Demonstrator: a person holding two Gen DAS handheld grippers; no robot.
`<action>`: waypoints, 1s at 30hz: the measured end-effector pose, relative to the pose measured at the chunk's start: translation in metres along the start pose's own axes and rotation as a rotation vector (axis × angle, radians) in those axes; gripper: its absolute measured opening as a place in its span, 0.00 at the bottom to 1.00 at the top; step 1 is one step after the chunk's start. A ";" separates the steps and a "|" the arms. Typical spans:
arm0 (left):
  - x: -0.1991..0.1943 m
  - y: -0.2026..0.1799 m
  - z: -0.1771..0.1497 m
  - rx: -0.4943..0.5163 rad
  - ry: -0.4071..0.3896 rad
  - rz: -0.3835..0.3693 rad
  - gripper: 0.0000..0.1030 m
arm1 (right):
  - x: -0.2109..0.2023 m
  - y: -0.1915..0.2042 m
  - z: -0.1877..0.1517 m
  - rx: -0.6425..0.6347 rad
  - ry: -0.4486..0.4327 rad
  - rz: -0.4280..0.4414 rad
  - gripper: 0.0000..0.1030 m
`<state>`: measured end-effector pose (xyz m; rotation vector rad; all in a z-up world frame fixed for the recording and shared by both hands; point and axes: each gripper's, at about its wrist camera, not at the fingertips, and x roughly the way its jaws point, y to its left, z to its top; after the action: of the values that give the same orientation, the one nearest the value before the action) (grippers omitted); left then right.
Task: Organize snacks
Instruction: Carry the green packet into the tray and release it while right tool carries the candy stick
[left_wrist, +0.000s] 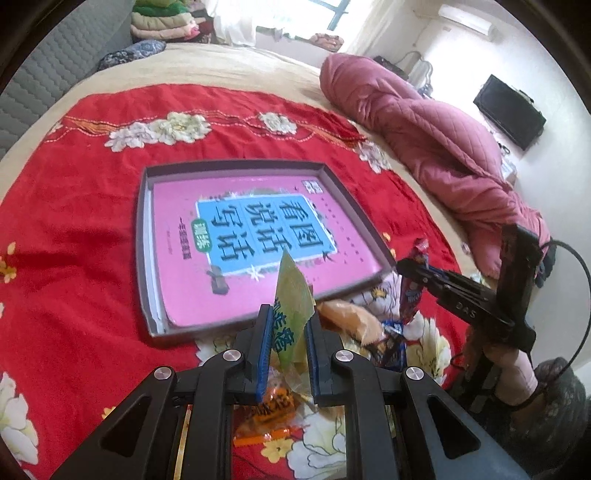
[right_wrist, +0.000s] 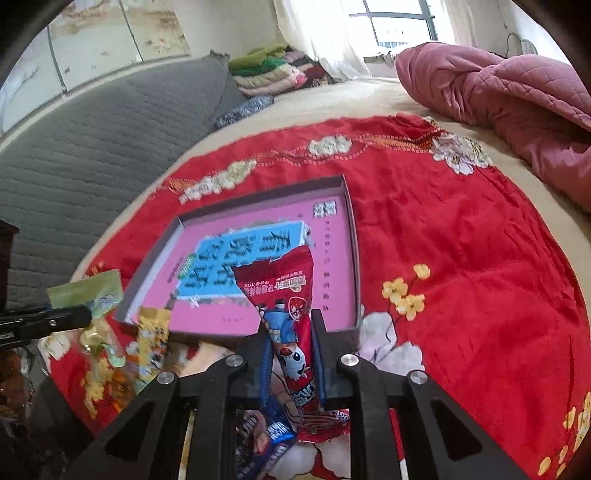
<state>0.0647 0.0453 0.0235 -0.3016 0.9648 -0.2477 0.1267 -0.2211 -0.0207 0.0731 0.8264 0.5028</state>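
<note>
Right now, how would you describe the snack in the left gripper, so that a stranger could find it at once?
On the red floral cloth lies a shallow box with a pink book inside; a pile of snacks sits at its near edge. Above that pile the left gripper is shut on a pale green packet, held upright. It is the only green one; the right gripper grips a red packet.

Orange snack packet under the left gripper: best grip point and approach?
Take the orange snack packet by its crimped end seam, coming from above with the pads across the thin edge. It lies flat on the red cloth, so only a raised edge gives purchase. The left gripper is shut on the green packet.
</note>
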 end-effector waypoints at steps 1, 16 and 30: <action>0.000 0.001 0.002 -0.001 -0.006 0.004 0.17 | -0.002 0.000 0.002 0.002 -0.014 0.010 0.18; 0.012 0.022 0.024 -0.071 -0.056 0.052 0.12 | 0.002 0.005 0.021 0.006 -0.096 0.051 0.18; 0.046 0.049 0.029 -0.117 -0.024 0.104 0.12 | 0.037 -0.001 0.036 0.005 -0.083 0.048 0.18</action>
<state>0.1179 0.0794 -0.0137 -0.3598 0.9701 -0.0928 0.1737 -0.2001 -0.0218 0.1181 0.7460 0.5391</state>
